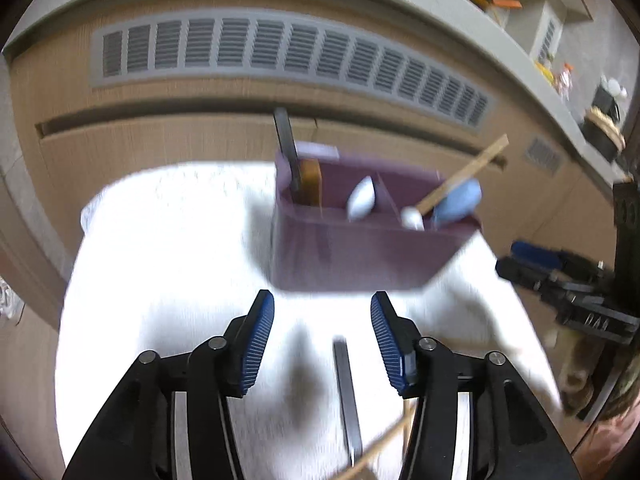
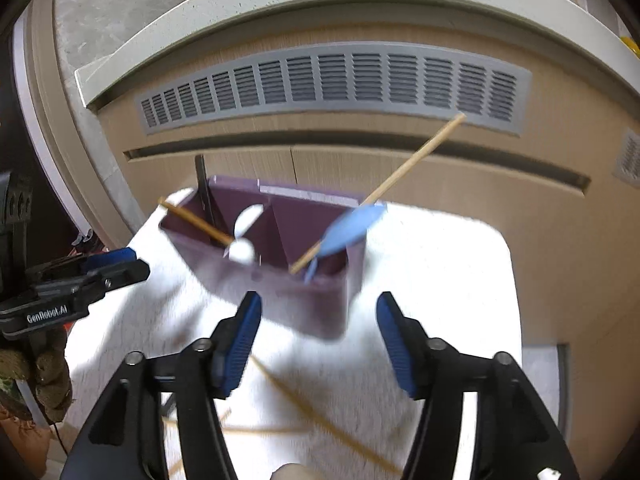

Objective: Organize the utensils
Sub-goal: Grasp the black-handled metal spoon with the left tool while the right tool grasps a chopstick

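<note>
- The left tongs [image 1: 322, 336] are spread apart with nothing between the pads; a dark flat utensil [image 1: 347, 396] lies on the white cloth [image 1: 168, 264] just below the gap.
- The right tongs [image 2: 319, 338] are also spread, pinching nothing; thin wooden sticks [image 2: 320, 420] lie on the cloth under them.
- Ahead of both tongs stands the purple organizer box [image 1: 360, 256] on the bench, with a blue spoon [image 2: 348, 228], a white spoon [image 1: 362, 198], a wooden stick [image 2: 412, 168] and a dark handle [image 1: 286, 148] inside.
- Behind the box is a wooden cabinet front with a grey vent grille [image 1: 288, 54].
</note>
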Tool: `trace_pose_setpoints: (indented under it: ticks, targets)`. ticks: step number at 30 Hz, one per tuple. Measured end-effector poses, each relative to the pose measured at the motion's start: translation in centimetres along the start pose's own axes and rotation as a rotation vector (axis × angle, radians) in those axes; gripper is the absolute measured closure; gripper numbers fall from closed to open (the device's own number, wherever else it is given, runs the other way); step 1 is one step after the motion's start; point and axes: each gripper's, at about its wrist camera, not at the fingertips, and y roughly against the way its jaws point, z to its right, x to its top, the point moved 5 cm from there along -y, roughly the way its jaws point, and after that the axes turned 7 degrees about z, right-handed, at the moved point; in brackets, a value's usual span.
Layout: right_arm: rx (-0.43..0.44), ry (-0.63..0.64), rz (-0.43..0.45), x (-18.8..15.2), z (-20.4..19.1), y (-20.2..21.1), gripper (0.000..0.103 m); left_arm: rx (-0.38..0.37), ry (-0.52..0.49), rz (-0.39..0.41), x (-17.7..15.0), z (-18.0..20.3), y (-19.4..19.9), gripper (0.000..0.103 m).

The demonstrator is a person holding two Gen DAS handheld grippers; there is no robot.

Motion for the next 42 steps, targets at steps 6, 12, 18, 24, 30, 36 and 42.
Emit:
trace_pose_setpoints:
  ticks: [6, 12, 18, 24, 30, 36, 42]
  targets:
    - [0.027, -0.034, -0.068, -4.4, -0.1, 1.0, 0.031, -0.051, -0.085, -0.114, -5.5, 2.7, 0.2, 0.048]
    - [0.050, -0.100, -0.131, -8.2, 0.4, 1.0, 0.031, -0.143, -0.191, -0.180, -8.5, 6.2, 0.8, 0.048]
    - [0.072, -0.155, -0.158, -10.2, 0.9, 1.1, 0.031, -0.158, -0.241, -0.205, -8.8, 8.0, 0.0, 0.051]
    - [0.046, -0.124, -0.137, -10.9, 1.4, 1.5, 0.030, -0.130, -0.325, -0.255, -8.8, 8.6, -2.4, 0.062]
    - [-0.013, 0.137, -0.175, -10.1, 1.0, -0.2, 0.040, -0.094, -0.359, -0.303, -8.6, 8.5, -4.4, 0.062]
    - [-0.017, 0.123, -0.241, -10.1, 2.5, -2.4, 0.063, -0.091, -0.326, -0.304, -9.1, 8.1, -3.1, 0.062]
    - [0.000, 0.109, -0.262, -10.5, 1.7, -1.5, 0.088, -0.070, -0.224, -0.281, -8.7, 5.8, -1.0, 0.061]
